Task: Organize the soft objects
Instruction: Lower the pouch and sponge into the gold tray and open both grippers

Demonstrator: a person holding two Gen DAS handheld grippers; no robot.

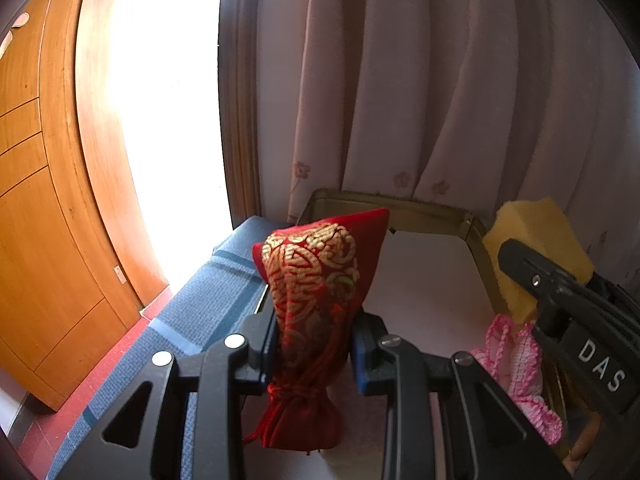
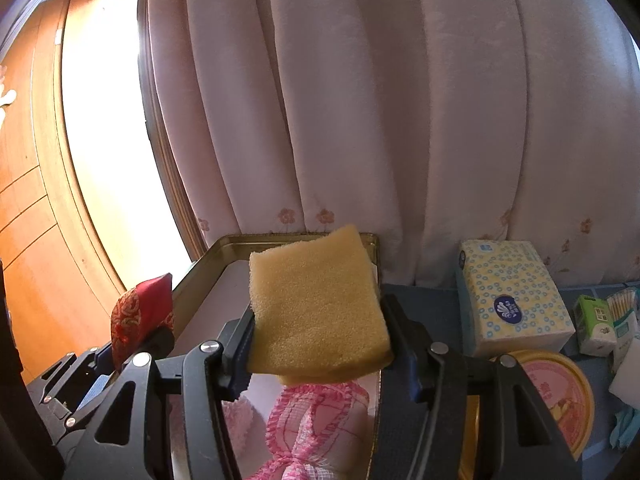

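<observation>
My left gripper (image 1: 312, 356) is shut on a red pouch with gold embroidery (image 1: 316, 300), held upright above the near left corner of a gold metal tin (image 1: 400, 204). The pouch (image 2: 140, 312) also shows at the left of the right wrist view. My right gripper (image 2: 318, 344) is shut on a yellow sponge (image 2: 316, 304), held over the tin (image 2: 224, 248). In the left wrist view the sponge (image 1: 536, 240) and right gripper (image 1: 560, 300) hang at the tin's right side. A pink frilly cloth (image 2: 316, 420) lies inside the tin below the sponge, also visible as pink frills (image 1: 516, 364).
A pale pink curtain (image 2: 360, 120) hangs right behind the tin. A tissue pack (image 2: 512, 296), a round yellow lid (image 2: 556, 392), a green carton (image 2: 592, 312) and cotton swabs (image 2: 622, 300) sit to the right on the blue cloth (image 1: 192, 312). A wooden door (image 1: 40, 200) stands left.
</observation>
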